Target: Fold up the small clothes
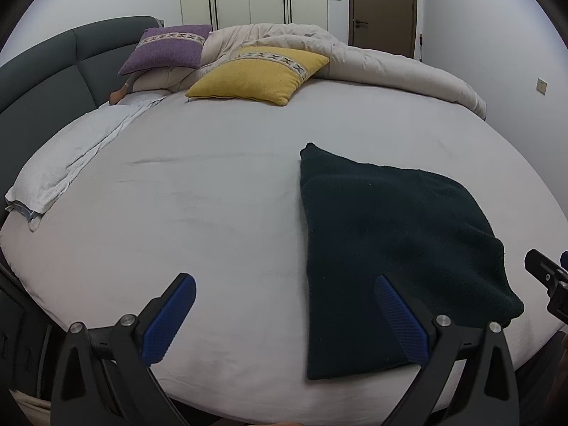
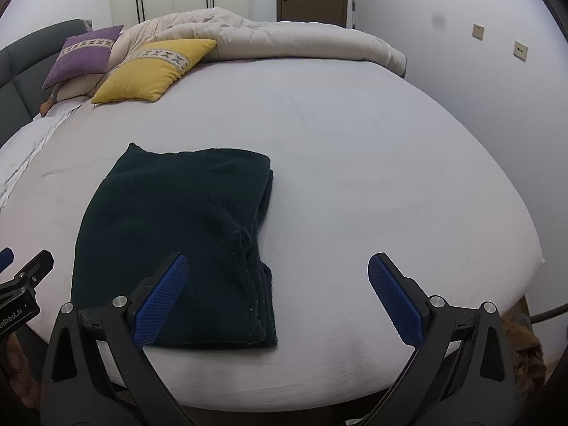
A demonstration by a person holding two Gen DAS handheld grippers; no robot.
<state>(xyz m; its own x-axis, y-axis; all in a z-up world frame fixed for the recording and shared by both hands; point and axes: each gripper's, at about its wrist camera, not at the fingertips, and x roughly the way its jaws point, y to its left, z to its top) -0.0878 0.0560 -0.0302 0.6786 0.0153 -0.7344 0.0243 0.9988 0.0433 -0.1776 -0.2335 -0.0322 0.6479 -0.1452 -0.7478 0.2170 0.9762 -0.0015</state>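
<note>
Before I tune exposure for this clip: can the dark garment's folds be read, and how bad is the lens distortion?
Left wrist view: dark folded garment is nearly featureless black; the bed bulges into a dome. Right wrist view: stacked layers show along the garment's right edge; same bulge, black vignette corners, a grey smudge on the wall.

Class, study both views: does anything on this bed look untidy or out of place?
The dark garment is folded, but its right edge shows uneven, bunched layers. The duvet is heaped rumpled along the far side. Both tools are open and hold nothing.
</note>
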